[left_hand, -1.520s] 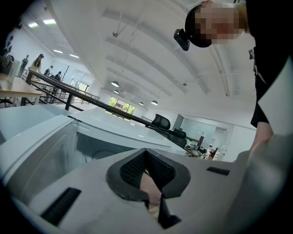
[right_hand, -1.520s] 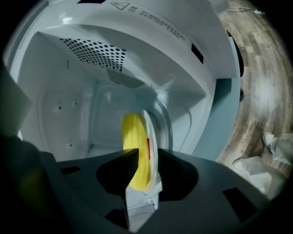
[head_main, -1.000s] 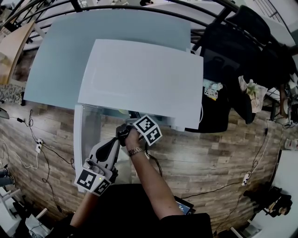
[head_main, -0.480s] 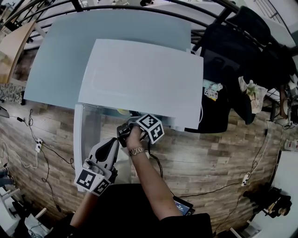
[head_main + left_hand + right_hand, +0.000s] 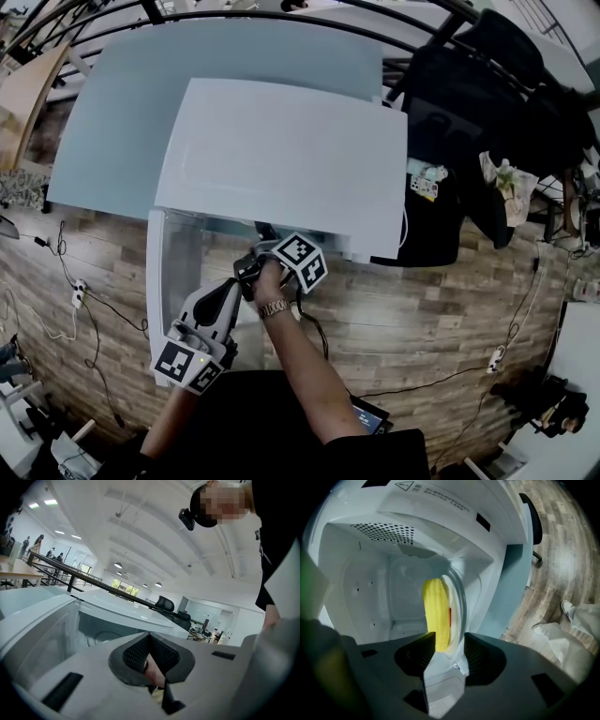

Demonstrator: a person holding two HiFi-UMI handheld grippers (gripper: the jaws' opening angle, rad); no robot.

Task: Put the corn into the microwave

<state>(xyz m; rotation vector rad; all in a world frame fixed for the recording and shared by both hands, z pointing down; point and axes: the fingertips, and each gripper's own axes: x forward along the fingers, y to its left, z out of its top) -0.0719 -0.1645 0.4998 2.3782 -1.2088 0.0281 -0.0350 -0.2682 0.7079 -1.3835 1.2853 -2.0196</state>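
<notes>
The white microwave (image 5: 281, 159) stands on the pale blue tabletop (image 5: 103, 112) with its door (image 5: 173, 267) swung open to the left in the head view. The corn (image 5: 435, 609) is inside the cavity, lying on the glass turntable (image 5: 459, 595). The right gripper (image 5: 449, 641) reaches into the opening below the microwave's top edge. Its jaws stand wide apart, having just closed a little. The near end of the corn shows in the gap by one jaw tip, but neither pad presses on it, so nothing is gripped. The left gripper (image 5: 225, 298) hangs lower, near the open door and beside the person's right forearm. In its own view its jaws meet at the tips, and I cannot see anything held between them.
</notes>
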